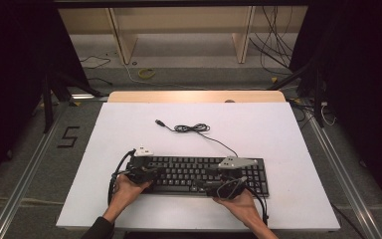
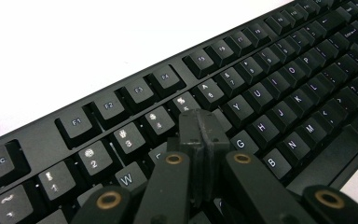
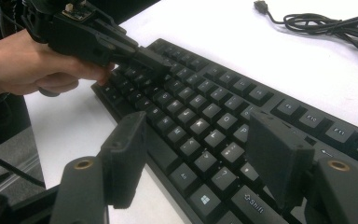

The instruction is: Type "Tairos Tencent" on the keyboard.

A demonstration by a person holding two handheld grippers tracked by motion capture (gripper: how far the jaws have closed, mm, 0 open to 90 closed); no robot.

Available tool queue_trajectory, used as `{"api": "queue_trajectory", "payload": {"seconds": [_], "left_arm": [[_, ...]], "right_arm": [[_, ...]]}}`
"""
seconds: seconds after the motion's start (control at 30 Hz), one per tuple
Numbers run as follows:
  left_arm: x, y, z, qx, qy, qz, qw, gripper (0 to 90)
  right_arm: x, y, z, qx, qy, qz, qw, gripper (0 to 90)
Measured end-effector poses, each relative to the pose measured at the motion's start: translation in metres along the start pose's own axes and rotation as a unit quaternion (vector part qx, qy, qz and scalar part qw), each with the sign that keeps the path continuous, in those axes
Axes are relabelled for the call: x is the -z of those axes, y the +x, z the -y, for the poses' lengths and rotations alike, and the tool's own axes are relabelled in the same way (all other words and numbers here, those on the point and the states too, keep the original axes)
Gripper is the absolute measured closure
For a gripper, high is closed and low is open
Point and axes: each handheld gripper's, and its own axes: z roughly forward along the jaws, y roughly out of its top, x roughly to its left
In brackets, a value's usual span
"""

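Keyboard: the black keyboard lies flat on the white table, near your edge of it, with its long side going across in front of you.
Your left gripper: your left gripper is over the left end of the keyboard. Its two jaws are clenched tight together with nothing between them. In the left gripper view the gripper has its tips close over the letter keys just below the number row. You cannot tell if the tips touch a key.
Your right gripper: your right gripper is over the right part of the keyboard, at its near edge. Its jaws are spread wide. In the right gripper view the gripper has keys showing between its jaws, and the jaws press on nothing.
Cable: the keyboard's black cable runs off from its far side. It lies in a loose bundle on the table, well apart from both grippers.
Plug: the plug rests on the table at the cable's end.
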Motion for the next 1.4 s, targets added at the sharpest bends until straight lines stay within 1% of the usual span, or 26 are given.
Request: {"api": "queue_trajectory", "payload": {"seconds": [0.1,0.17,0.2,0.23,0.37,0.4,0.43,0.57,0.7,0.73,0.77,0.87,0.97,1.13,1.2,1.27,1.4], "left_arm": [[0.0,0.0,0.0,0.0,-0.001,0.0,1.0,88.7],[-0.002,-0.001,0.001,0.004,-0.001,0.001,1.0,88.8],[-0.002,-0.001,0.001,-0.001,0.007,0.0,1.0,88.8],[-0.003,-0.001,0.002,0.003,0.005,0.002,1.0,88.8],[-0.003,-0.002,0.002,-0.005,0.006,-0.001,1.0,88.9],[-0.003,-0.002,0.002,-0.005,0.006,0.0,1.0,88.9],[-0.003,-0.001,0.002,0.001,0.005,0.002,1.0,89.0],[-0.003,-0.002,0.001,0.0,0.004,-0.001,1.0,88.8],[0.0,-0.001,0.001,0.002,-0.003,-0.006,1.0,88.7],[0.001,0.0,0.001,0.006,-0.007,-0.006,0.9999,88.6],[0.003,0.0,0.001,0.004,-0.009,-0.006,0.9999,88.6],[0.006,0.002,0.001,0.011,-0.019,-0.001,0.9998,87.3],[0.01,0.002,0.001,0.015,-0.027,-0.001,0.9995,85.8],[0.015,0.003,0.001,0.016,-0.034,0.002,0.9993,78.9],[0.017,0.004,0.002,0.02,-0.038,0.004,0.9991,75.6],[0.019,0.004,0.002,0.024,-0.043,0.004,0.9988,71.2],[0.024,0.005,0.003,0.027,-0.047,0.004,0.9985,61.0]], "right_arm": [[0.0,0.0,0.0,0.0,0.0,0.0,1.0,39.2],[0.0,0.0,0.0,0.0,0.0,0.0,1.0,39.2],[0.0,0.0,0.0,-0.001,0.0,0.0,1.0,39.2],[0.0,0.0,0.0,-0.001,0.0,0.0,1.0,39.2],[0.0,0.0,0.0,0.0,0.001,0.0,1.0,39.2],[0.0,0.0,0.0,0.0,0.001,0.0,1.0,39.2],[0.0,0.0,0.0,0.0,0.001,0.0,1.0,39.2],[-0.001,0.001,0.0,0.001,0.0,-0.001,1.0,39.2],[-0.001,0.0,0.0,0.0,0.0,-0.001,1.0,39.2],[-0.001,0.0,0.0,0.0,0.0,-0.001,1.0,39.2],[-0.001,0.001,-0.001,0.0,0.0,-0.001,1.0,39.2],[-0.002,0.001,-0.001,0.0,0.001,-0.002,1.0,39.2],[-0.003,0.001,-0.001,0.0,0.002,-0.002,1.0,39.2],[-0.004,0.002,-0.001,0.001,0.003,-0.002,1.0,39.3],[-0.004,0.002,-0.001,0.001,0.003,-0.002,1.0,39.3],[-0.004,0.002,-0.001,0.0,0.004,-0.002,1.0,39.3],[-0.004,0.002,-0.001,0.0,0.003,-0.002,1.0,39.3]]}}
